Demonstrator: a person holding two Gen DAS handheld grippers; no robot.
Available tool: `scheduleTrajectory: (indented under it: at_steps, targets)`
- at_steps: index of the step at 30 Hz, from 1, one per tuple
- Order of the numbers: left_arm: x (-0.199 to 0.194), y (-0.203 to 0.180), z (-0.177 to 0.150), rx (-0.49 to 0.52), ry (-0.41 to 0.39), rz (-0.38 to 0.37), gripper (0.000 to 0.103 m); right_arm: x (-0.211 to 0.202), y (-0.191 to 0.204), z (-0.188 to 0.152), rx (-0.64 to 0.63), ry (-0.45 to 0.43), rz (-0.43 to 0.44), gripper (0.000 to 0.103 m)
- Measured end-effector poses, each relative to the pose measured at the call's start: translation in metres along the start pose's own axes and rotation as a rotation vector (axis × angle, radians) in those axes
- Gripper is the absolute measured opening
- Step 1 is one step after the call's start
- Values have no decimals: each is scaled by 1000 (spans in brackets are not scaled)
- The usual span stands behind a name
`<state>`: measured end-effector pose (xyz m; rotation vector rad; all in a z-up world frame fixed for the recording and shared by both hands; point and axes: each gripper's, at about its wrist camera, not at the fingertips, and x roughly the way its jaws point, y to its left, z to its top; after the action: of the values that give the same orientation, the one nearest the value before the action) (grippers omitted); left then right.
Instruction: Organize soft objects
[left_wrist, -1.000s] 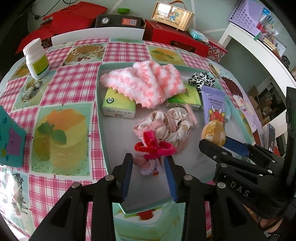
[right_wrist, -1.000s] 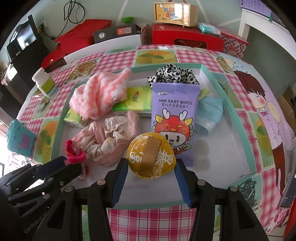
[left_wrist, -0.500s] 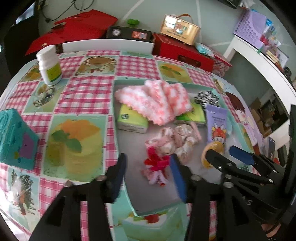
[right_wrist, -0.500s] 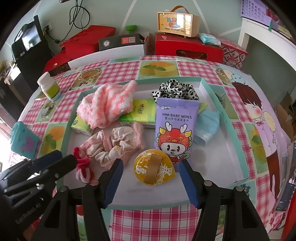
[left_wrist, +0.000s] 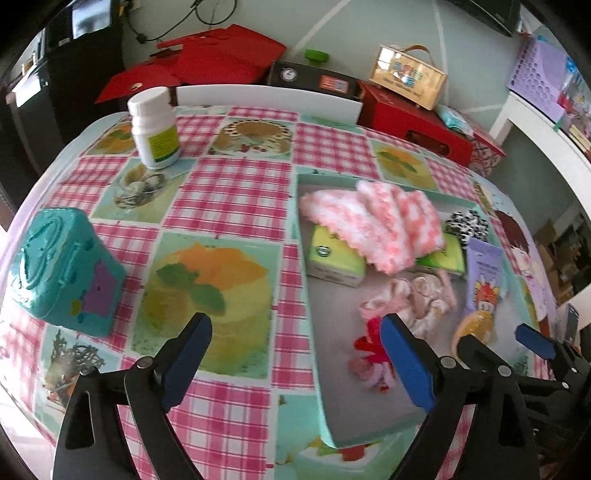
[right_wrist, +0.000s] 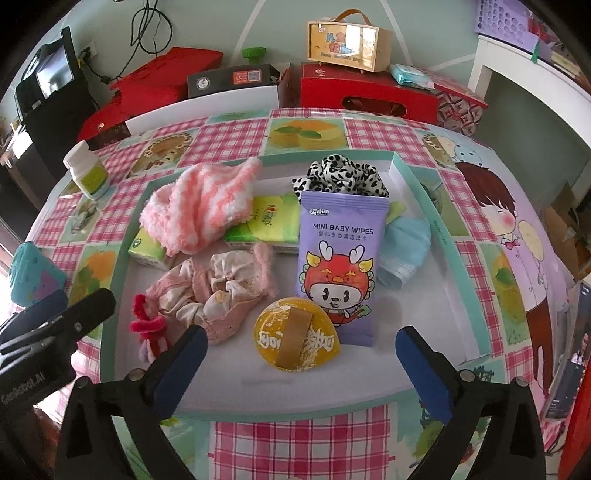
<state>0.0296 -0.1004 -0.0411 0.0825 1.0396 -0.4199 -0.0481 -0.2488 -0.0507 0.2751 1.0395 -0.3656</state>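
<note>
In the right wrist view the right gripper (right_wrist: 297, 363) is seen at the bottom of the frame with its jaws, which have just been opening, spread wide and nothing gripped; the yellow round packet (right_wrist: 295, 334) lies free just above it at lower centre, inside the shallow tray (right_wrist: 421, 188), with the purple wipes pack (right_wrist: 341, 262) touching it above right. In the left wrist view the left gripper (left_wrist: 295, 354), likewise just opened and released, is seen at bottom centre over the tray's left rim, and the red hair tie (left_wrist: 367, 341) lies on the tray floor beside its right finger, partly hidden.
</note>
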Motion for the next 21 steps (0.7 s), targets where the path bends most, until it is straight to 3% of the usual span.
scheduleTrajectory:
  at_steps: [7,21]
  targets:
    - [4,9,0,-19,8,55,93,1,-2,0,13,-3,-2,103]
    - [6,10,-3,-17,37,80,93,-9,-4,2,24,-12,-7,103]
